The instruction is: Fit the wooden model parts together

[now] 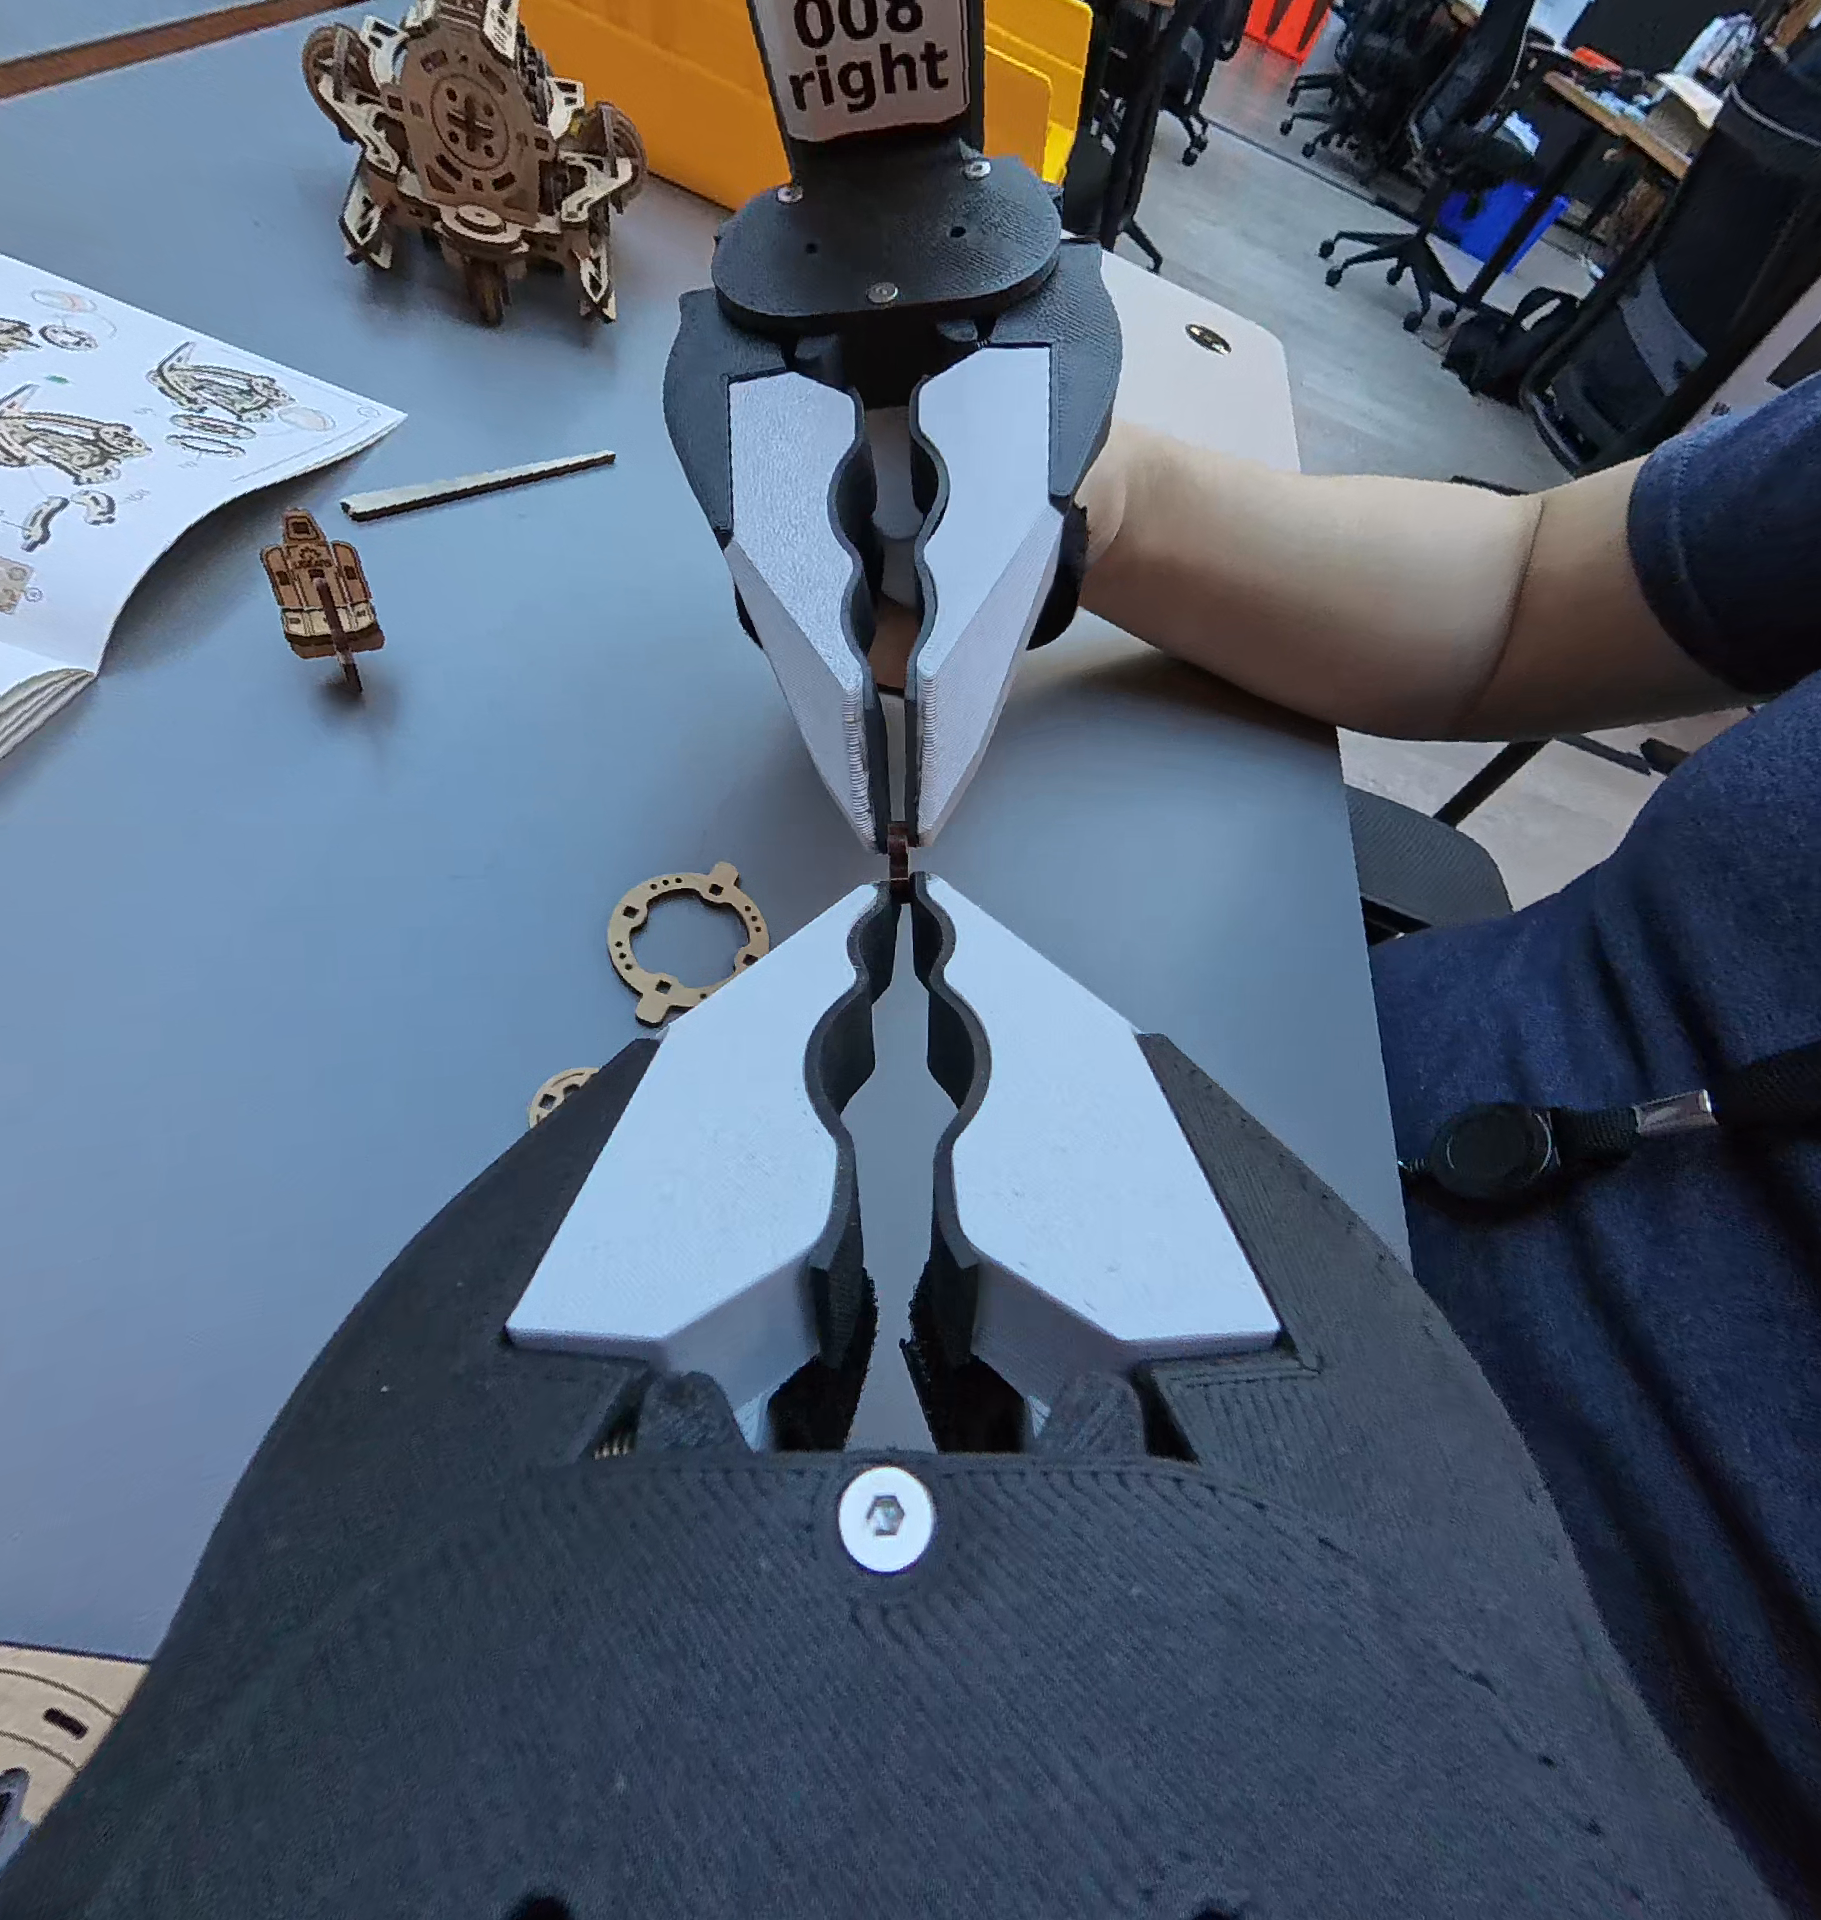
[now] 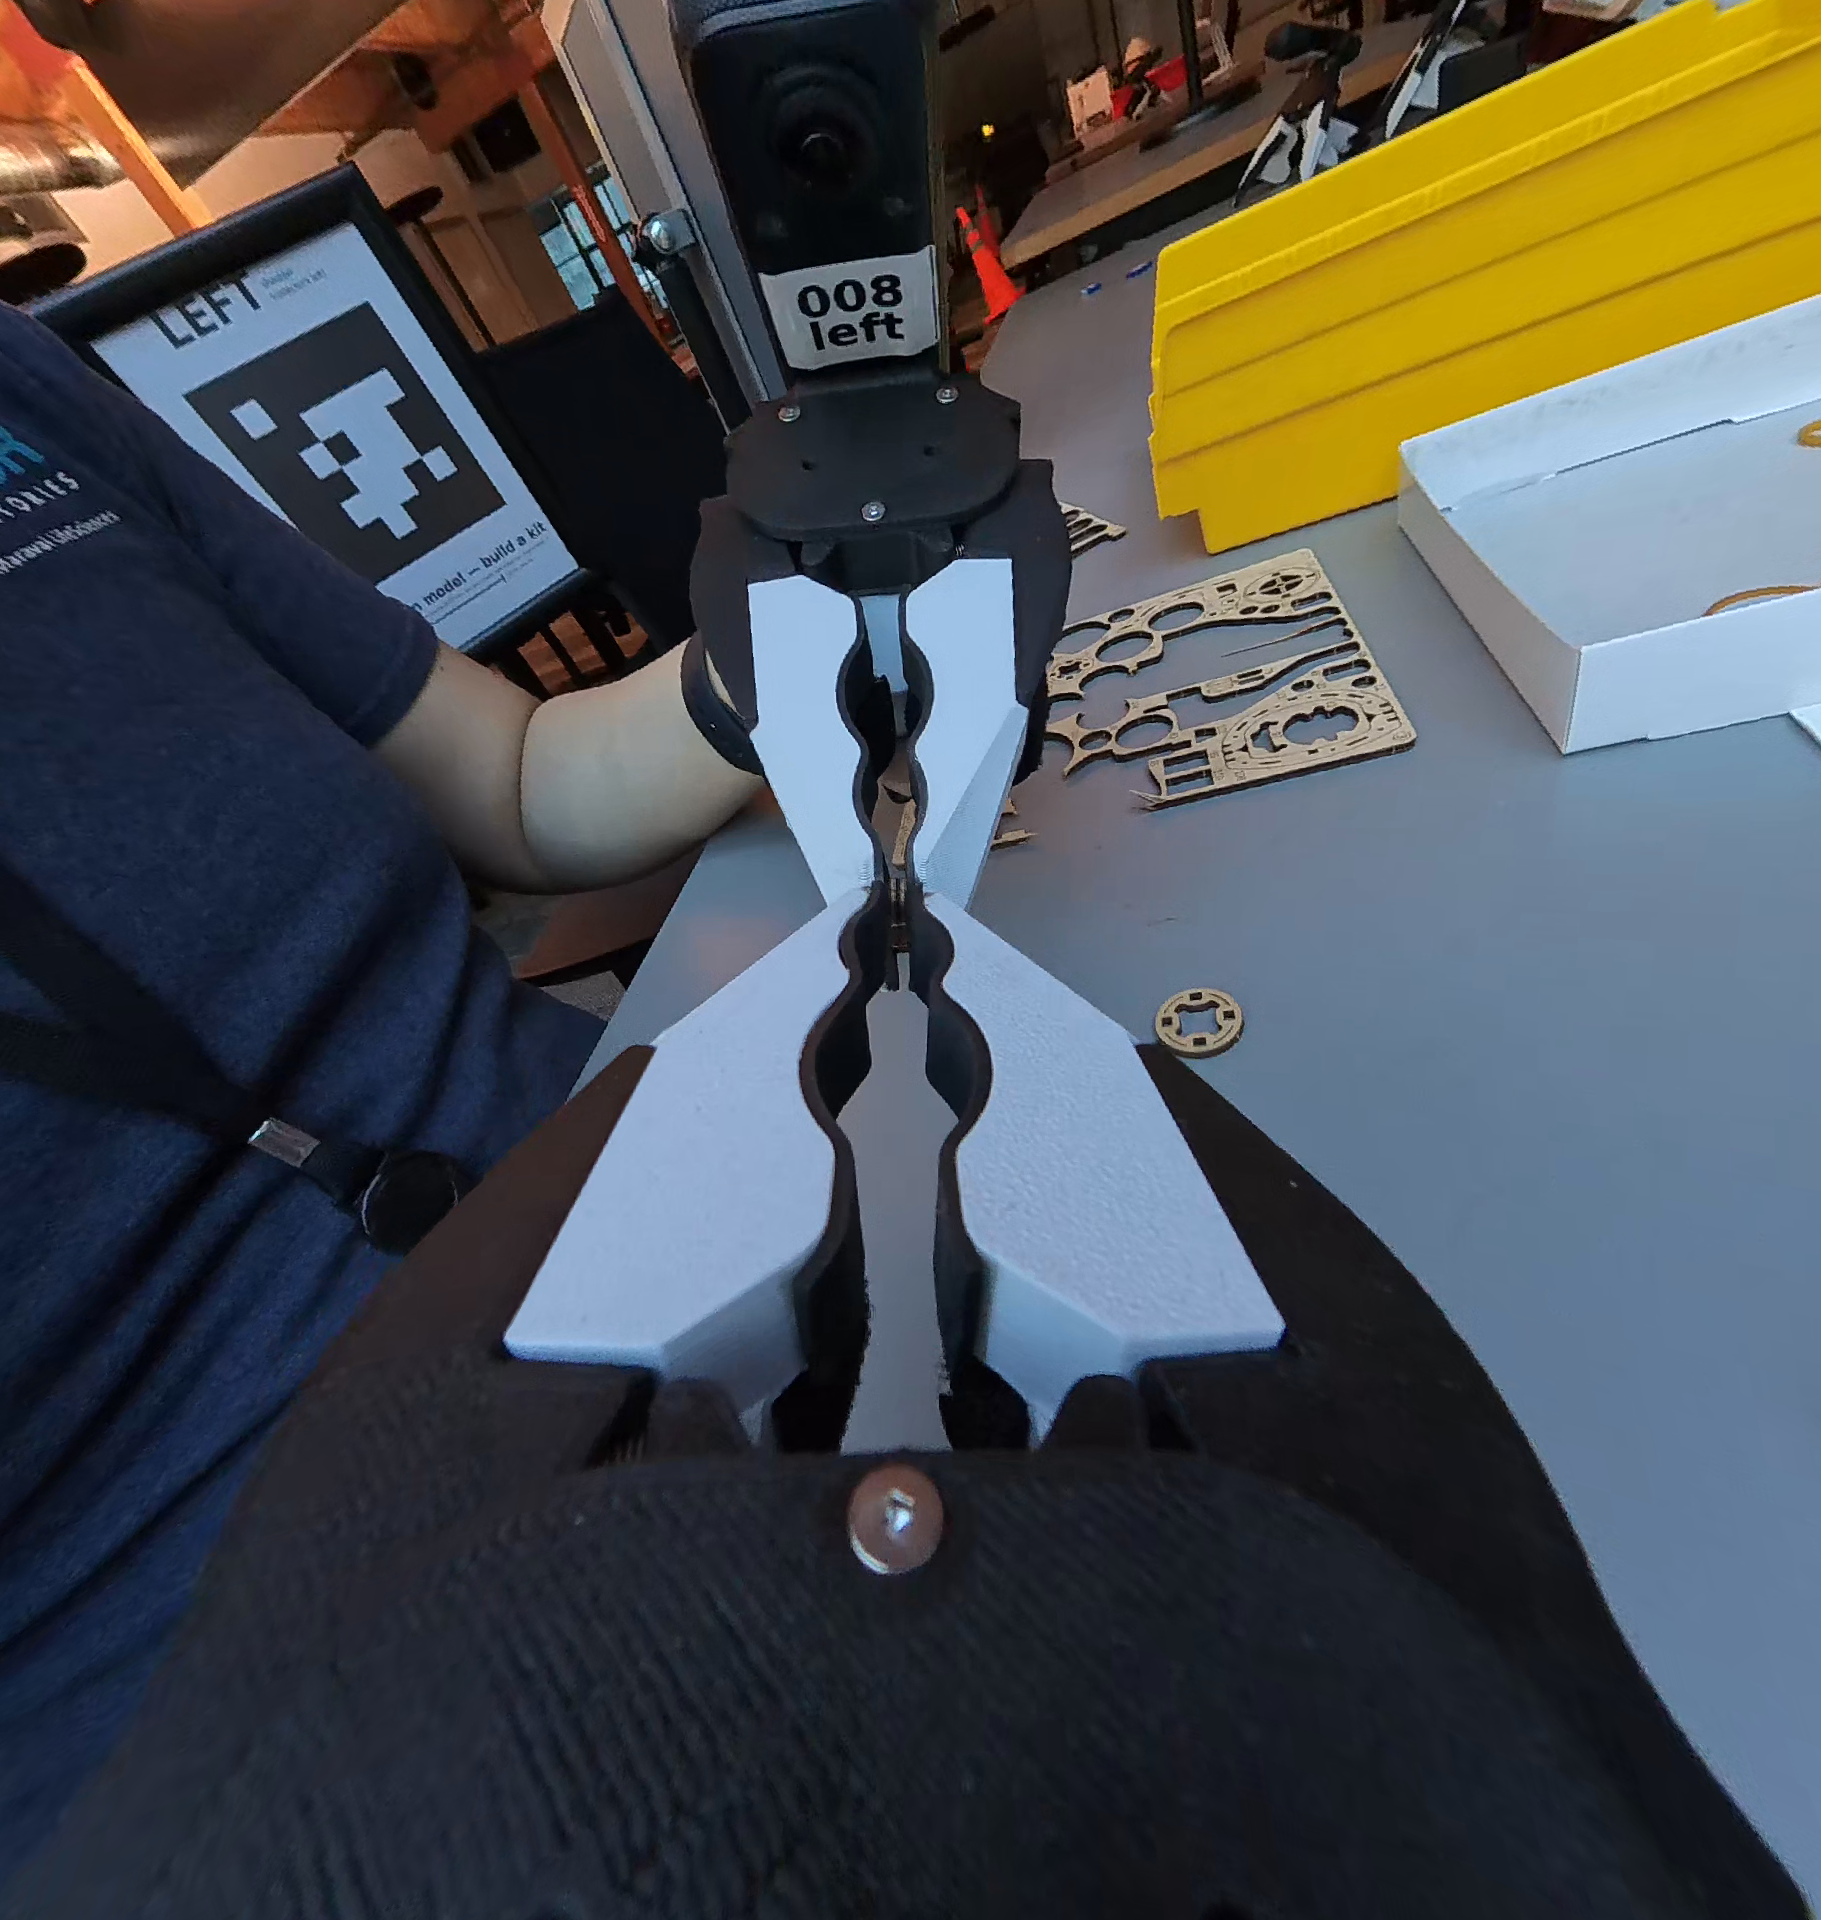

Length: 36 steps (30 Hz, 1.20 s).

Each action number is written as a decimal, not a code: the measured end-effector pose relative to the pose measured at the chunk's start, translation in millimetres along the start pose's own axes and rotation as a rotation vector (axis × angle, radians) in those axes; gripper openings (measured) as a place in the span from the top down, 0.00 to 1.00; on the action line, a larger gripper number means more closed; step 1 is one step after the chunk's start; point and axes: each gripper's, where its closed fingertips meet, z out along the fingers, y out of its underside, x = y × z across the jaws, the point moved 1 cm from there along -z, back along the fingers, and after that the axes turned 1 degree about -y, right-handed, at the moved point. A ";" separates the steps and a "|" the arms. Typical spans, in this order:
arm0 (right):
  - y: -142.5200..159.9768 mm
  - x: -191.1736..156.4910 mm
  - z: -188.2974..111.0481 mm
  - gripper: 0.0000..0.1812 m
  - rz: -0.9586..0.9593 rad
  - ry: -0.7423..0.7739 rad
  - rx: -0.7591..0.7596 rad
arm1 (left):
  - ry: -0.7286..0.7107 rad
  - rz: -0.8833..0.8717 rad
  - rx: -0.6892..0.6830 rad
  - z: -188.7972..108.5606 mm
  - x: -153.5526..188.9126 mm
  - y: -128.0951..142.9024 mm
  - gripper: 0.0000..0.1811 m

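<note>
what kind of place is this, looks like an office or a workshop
Probably a shared office or lab workspace used for data recording: rolling office chairs at desks behind, yellow storage bins on the grey table, and a framed marker sign beside the seated person.

The flat grey table (image 1: 262, 987) is showing a smooth matt finish. The thin laser-cut wooden ring (image 1: 686, 940) is looking pale and dull. The left tool (image 1: 898, 896) is showing ribbed black printed plastic, smooth white fingers (image 1: 719, 1143) and a shiny metal screw (image 1: 885, 1519).
</note>
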 end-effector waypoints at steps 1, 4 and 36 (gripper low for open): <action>1.3 -1.2 -0.1 1.00 -0.001 -0.005 -0.014 | 0.011 -0.003 -0.002 0.7 1.0 0.8 1.00; 5.6 -0.3 0.3 1.00 -0.043 0.030 -0.077 | 0.018 -0.006 -0.019 3.4 0.3 4.9 1.00; 26.9 42.5 -20.0 1.00 -0.014 0.273 -0.314 | -0.093 -0.101 -0.005 -10.6 -9.9 18.1 0.90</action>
